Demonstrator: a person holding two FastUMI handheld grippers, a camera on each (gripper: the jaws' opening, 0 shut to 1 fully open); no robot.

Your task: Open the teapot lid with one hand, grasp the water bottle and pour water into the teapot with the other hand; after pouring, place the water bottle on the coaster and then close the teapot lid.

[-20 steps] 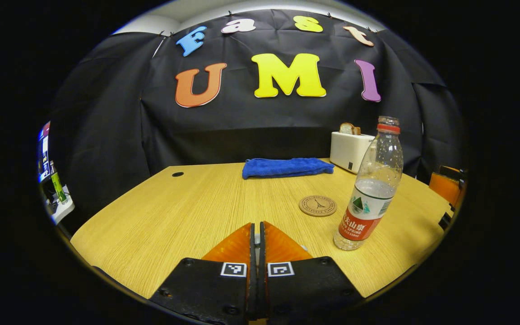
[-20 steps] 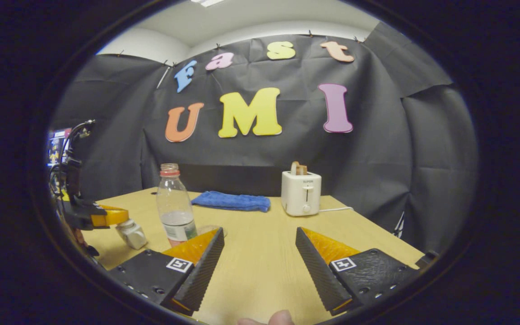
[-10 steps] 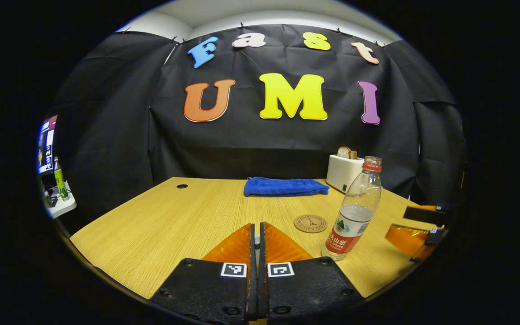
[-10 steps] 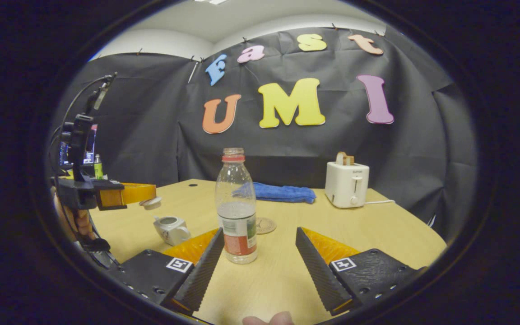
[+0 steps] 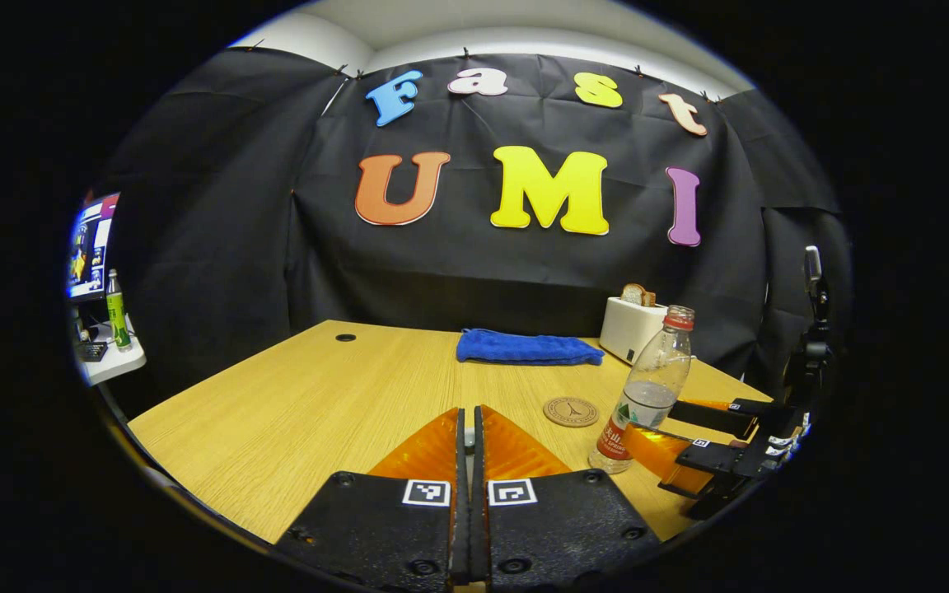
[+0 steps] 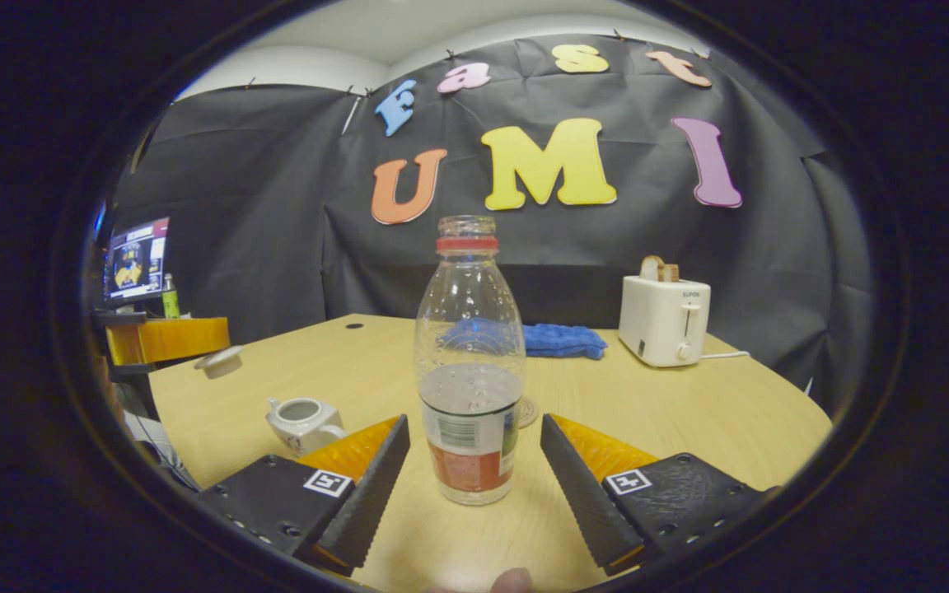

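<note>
A: We see the water bottle [image 6: 469, 362], clear ribbed plastic with no cap and partly filled, standing upright on the pale wood-grain tabletop [image 6: 689, 412]. It sits between the spread fingers of the right gripper [image 6: 474, 461]; both ridged faces stand apart from it, so nothing is grasped.

B: In the left gripper view, our left gripper [image 5: 466, 432] has its fingers clenched together. The right gripper view shows it at the left edge with the teapot lid [image 6: 220, 361], a small pale disc, hanging beneath it, above the tabletop.

A: That same view gives us the teapot [image 6: 303, 422]: small, white, glossy, mouth open, just left of the right gripper's left finger.

B: The left gripper view adds the round coaster [image 5: 571, 411], flat and tan with a stamped design, lying just left of the bottle. From the right gripper view the bottle mostly hides it.

A: Farther back lie a rumpled blue towel [image 5: 528, 347] and a boxy white toaster [image 6: 664, 319] holding bread.

B: The tabletop's left half is bare, with one small round hole [image 5: 346, 338] near its far edge.
</note>
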